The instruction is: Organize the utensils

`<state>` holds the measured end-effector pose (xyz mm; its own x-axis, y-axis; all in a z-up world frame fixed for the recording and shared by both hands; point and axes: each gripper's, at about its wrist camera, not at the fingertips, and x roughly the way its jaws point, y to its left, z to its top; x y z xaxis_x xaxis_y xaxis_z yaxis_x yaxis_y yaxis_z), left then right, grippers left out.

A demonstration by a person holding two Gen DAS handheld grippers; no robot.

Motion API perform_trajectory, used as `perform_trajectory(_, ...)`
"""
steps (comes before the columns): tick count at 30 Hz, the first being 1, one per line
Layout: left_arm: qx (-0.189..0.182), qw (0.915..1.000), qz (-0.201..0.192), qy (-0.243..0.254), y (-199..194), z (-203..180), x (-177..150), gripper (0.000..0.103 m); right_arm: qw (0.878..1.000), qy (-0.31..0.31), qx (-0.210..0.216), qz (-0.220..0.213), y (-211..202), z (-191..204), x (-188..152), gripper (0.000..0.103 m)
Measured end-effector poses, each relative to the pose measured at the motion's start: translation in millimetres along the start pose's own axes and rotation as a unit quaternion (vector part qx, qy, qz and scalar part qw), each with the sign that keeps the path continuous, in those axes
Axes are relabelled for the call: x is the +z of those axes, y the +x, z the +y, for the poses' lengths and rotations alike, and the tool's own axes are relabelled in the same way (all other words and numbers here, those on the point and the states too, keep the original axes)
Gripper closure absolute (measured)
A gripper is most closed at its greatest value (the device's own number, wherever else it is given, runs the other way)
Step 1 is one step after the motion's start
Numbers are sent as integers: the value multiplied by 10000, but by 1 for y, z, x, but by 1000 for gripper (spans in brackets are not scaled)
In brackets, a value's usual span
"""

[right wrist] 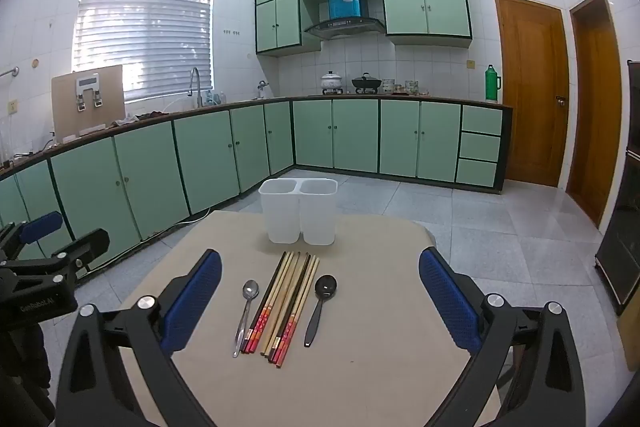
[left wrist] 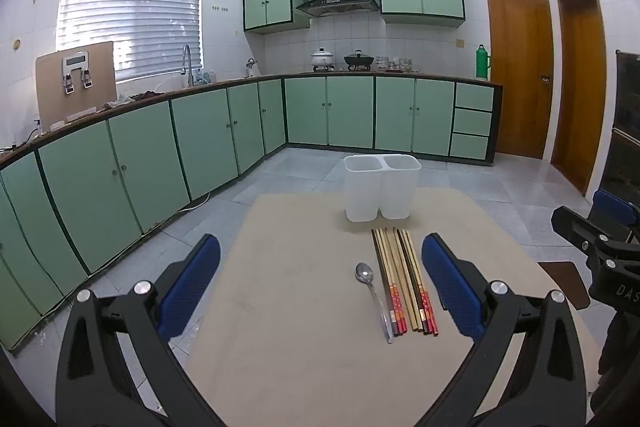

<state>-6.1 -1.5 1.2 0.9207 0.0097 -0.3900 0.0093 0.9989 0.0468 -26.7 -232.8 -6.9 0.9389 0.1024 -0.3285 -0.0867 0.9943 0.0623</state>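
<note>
Beige table is seen from the left wrist, with the left gripper held above it, blue pads spread wide and nothing between them. Chopsticks lie bundled in a row, tips toward a white two-cell holder standing at the far edge. A steel spoon lies just left of the bundle. The right gripper is glimpsed at the frame's right edge. From the right wrist, the right gripper is likewise held wide and empty over the table. Chopsticks are flanked by the steel spoon on the left and a black spoon on the right. Both holder cells appear empty. The left gripper shows at left.
</note>
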Motion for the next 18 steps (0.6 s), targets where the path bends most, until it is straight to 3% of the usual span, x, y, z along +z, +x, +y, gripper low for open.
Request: perform_trajectory(18, 16, 10000, 7, -20, -3, 11, 4, 5, 10000, -10, 9, 10, 0, 0, -2, 6)
